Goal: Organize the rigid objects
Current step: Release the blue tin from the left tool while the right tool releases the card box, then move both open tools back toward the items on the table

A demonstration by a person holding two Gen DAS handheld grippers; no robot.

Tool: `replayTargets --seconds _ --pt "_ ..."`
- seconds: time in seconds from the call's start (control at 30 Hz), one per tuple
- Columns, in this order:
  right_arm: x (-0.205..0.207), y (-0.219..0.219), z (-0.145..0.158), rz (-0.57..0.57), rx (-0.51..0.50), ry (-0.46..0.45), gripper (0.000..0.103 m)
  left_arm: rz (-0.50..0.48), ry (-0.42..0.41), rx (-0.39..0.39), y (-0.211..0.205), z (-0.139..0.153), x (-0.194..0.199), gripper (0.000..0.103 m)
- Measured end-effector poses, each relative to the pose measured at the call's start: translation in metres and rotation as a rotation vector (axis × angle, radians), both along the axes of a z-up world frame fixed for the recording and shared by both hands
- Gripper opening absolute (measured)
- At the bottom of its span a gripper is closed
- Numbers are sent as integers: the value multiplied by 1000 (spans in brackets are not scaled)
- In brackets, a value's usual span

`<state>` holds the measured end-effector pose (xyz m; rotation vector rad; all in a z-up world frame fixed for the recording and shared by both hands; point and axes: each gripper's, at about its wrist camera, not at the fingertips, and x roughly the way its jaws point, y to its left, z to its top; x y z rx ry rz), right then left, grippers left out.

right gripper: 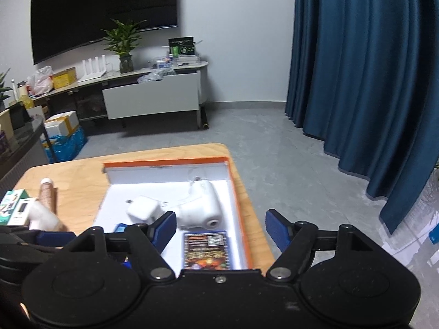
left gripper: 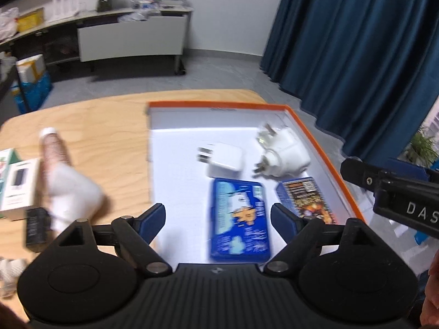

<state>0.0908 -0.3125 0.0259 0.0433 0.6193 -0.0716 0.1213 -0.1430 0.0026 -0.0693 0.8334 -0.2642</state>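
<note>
- Left wrist view is giving me the wooden table [left gripper: 109, 126] first, the biggest thing down there, pale and running out to my left.
- Sitting on it is the orange-rimmed tray [left gripper: 310, 137] with its white floor, taking up the table's right side.
- My left gripper [left gripper: 218, 219] is hovering over the near end of that tray, jaws standing wide apart and gripping nothing.
- I am looking straight down at the blue tin [left gripper: 238, 219], lying flat on the tray floor between my left fingers but below them, untouched.
- My right gripper [right gripper: 221, 229] is hanging over the tray's near right corner, jaws spread and empty too; from the left it is showing as a black bar [left gripper: 392, 192] at the frame's edge.
- Just right of the tin, the dark printed box [left gripper: 304, 197] is lying flat against the tray's right wall.
- Beyond those two, the white travel adapter [left gripper: 285, 150] is resting on its side with its pins sticking out.
- Beside it, to the left, the small white charger [left gripper: 225, 160] is lying apart from the tin, prongs pointing away.
- Out on the bare table, left of the tray, a tube with a white cap [left gripper: 55, 148] is lying with something white and blurred over its near end; I cannot tell what.
- At the far left edge, a white box [left gripper: 19, 186] is sitting.
</note>
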Motion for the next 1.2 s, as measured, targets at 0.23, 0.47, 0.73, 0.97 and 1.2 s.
replayTargets --seconds 0.23,0.47,0.73,0.97,1.2 --pt "-4 38 2 95 20 9 89 71 -44 31 51 12 -29 86" --pt "-9 86 0 209 30 21 89 196 -88 75 119 12 -59 93" --pt "-18 118 -3 289 12 27 89 263 -92 131 181 -20 -77 99" --pt "-17 121 -4 269 2 32 89 139 -140 205 198 -36 -61 103" --pt "-12 120 -3 240 3 30 89 27 -137 166 199 -53 -56 68"
